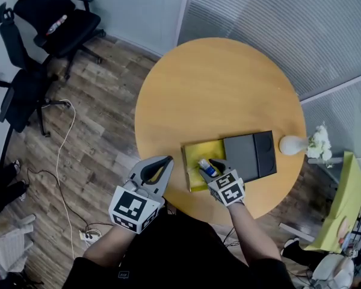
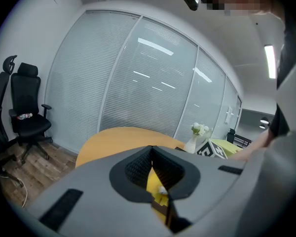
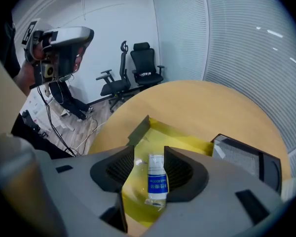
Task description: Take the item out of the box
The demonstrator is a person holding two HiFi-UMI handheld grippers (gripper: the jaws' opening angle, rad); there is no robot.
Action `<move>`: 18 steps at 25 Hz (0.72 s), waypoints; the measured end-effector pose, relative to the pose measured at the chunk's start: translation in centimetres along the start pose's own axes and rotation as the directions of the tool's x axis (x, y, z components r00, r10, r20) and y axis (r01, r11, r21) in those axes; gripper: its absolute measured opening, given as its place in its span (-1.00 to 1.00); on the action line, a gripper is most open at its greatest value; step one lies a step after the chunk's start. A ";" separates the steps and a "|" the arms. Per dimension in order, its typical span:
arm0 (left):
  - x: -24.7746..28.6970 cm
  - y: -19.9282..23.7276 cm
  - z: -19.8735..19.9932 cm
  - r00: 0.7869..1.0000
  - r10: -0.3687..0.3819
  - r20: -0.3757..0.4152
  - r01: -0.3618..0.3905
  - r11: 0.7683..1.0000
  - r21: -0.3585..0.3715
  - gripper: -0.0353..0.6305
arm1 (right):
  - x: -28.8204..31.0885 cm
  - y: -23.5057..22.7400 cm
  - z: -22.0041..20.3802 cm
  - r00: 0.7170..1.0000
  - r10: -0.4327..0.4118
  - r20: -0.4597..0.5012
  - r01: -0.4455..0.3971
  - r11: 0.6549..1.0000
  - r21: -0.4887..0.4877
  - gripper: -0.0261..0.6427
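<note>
Bottle [image 3: 157, 184] in yellow box [image 3: 187, 142], between spread right hand-held gripper [image 3: 150, 158] jaws; left hand-held gripper [image 2: 153, 157] seemingly closed

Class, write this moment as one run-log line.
stage: pre-grasp | right gripper: open, astride bottle in box | left gripper: shut, empty

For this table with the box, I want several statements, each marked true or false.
The box lies open on the round table. True.
A bottle with a blue label is between the right gripper's open jaws. True.
The left gripper grips the bottle. False: its jaws are together on nothing, beside the box.
The vase stands inside the box. False: it stands on the table, right of the lid.
The box is red inside. False: it is yellow.
</note>
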State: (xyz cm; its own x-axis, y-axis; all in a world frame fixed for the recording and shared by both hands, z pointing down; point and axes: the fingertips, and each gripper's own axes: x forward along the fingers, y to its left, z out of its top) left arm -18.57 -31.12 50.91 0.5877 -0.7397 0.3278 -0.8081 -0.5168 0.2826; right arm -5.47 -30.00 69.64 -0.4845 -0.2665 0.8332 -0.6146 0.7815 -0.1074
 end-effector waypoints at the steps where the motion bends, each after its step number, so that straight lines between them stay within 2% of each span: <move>1: 0.1 0.2 -0.2 1.000 -0.002 -0.006 0.002 1.000 -0.003 -0.87 | 0.5 0.0 -0.2 1.000 -0.002 -0.019 0.002 1.000 -0.005 -0.37; 10: 0.1 1.7 -0.5 1.000 -0.013 -0.019 0.013 1.000 -0.027 -0.87 | 3.6 -0.5 -2.8 0.983 -0.019 -0.183 0.016 1.000 -0.020 -0.36; 18: -0.8 3.0 -0.6 1.000 -0.018 -0.012 0.018 0.999 -0.038 -0.87 | 5.4 -1.5 -5.5 0.946 -0.091 -0.313 0.071 0.995 -0.076 -0.36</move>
State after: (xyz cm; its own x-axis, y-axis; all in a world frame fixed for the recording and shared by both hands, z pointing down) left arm -21.47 -31.84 52.04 0.6027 -0.7248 0.3337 -0.7955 -0.5130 0.3226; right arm -3.76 -29.51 77.32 -0.2075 -0.1468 0.9671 -0.5985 0.8011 -0.0068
